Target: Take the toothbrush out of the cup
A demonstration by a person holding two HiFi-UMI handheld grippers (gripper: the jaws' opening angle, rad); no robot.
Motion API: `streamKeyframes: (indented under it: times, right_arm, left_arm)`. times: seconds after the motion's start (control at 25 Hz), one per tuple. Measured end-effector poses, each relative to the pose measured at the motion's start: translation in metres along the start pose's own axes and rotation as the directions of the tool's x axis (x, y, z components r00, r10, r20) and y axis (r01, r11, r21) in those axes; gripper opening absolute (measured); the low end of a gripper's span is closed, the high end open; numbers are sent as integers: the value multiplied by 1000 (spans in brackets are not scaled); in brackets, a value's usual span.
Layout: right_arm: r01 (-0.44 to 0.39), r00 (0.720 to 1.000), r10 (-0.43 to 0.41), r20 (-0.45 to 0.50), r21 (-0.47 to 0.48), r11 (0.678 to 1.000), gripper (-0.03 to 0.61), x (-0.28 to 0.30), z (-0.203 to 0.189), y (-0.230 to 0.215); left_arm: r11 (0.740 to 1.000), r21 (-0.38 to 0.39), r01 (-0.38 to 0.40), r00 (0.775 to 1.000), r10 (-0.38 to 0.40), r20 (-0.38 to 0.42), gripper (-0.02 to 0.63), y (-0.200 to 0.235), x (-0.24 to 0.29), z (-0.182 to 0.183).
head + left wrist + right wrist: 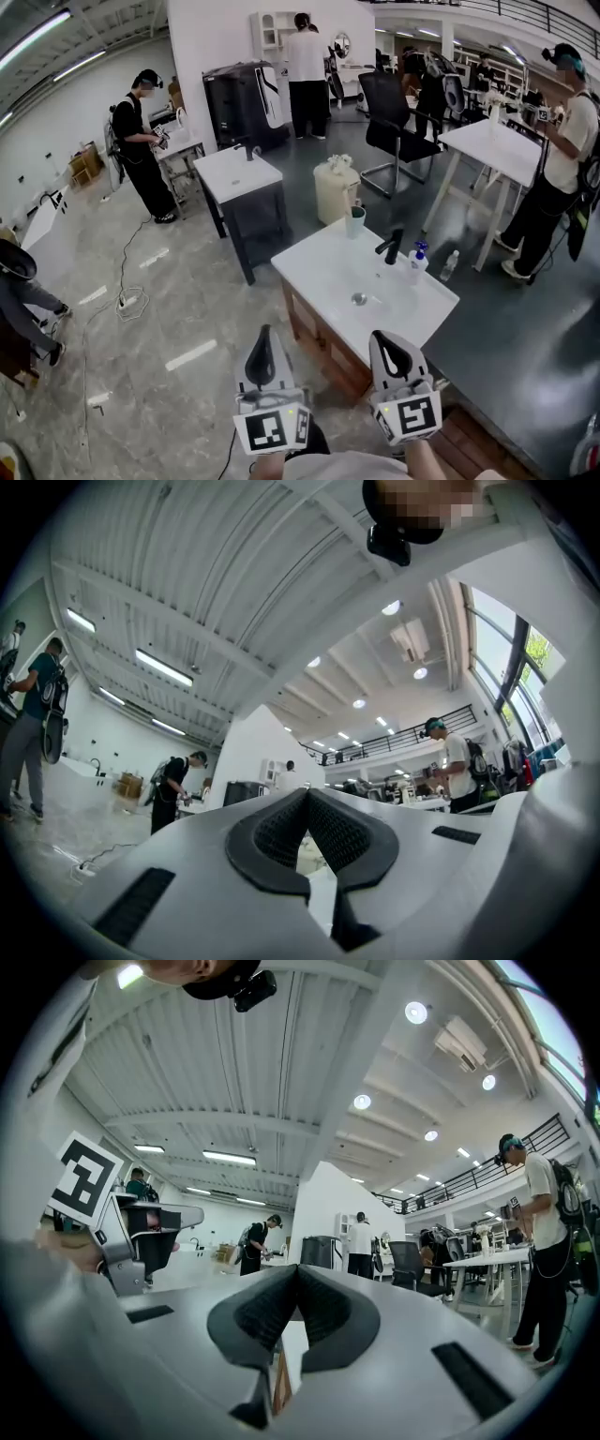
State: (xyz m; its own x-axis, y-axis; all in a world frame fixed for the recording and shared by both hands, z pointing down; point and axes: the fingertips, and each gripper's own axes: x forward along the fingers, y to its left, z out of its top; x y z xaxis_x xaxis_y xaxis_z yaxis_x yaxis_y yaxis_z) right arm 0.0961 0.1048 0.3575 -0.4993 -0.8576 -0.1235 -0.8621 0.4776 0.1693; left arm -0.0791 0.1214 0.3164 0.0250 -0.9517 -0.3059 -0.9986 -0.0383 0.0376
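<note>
White sink table (323, 267) on a grey hall floor (187, 281).
At the table's far corner stood the cup (354, 223), toothbrush (357, 205) upright inside; short of the table's near edge, left claw (262, 342) and right claw (386, 345) were clenched, empty.

Head view: high, facing forward and steeply down on the near white rectangular sink-top bench (319, 267). Left and right gripper views: low, close behind their own dark fingers (267, 841), tilted slightly upward; both share the tall white partition wall (328, 1204).
</note>
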Motion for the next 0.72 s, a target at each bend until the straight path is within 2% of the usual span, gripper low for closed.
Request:
streamKeyframes:
  times: [0.12, 0.28, 0.56, 0.72]
  right_arm:
    - [16, 1000, -16, 8, -7, 1000, 12, 50, -3, -8]
    - [34, 999, -32, 22, -90, 995, 11, 126, -10, -16]
    - [90, 995, -86, 48, -98, 991, 12, 247, 1, -40]
    - [110, 993, -107, 51, -64, 992, 11, 294, 3, -47]
  left_arm:
    - [999, 9, 36, 999, -36, -5, 15, 14, 47, -13]
    - [998, 26, 51, 999, -51, 9, 15, 51, 119, -26]
    - [998, 10, 54, 998, -54, 17, 15, 119, 235, -39]
    - [999, 5, 51, 999, -51, 19, 15, 149, 284, -45]
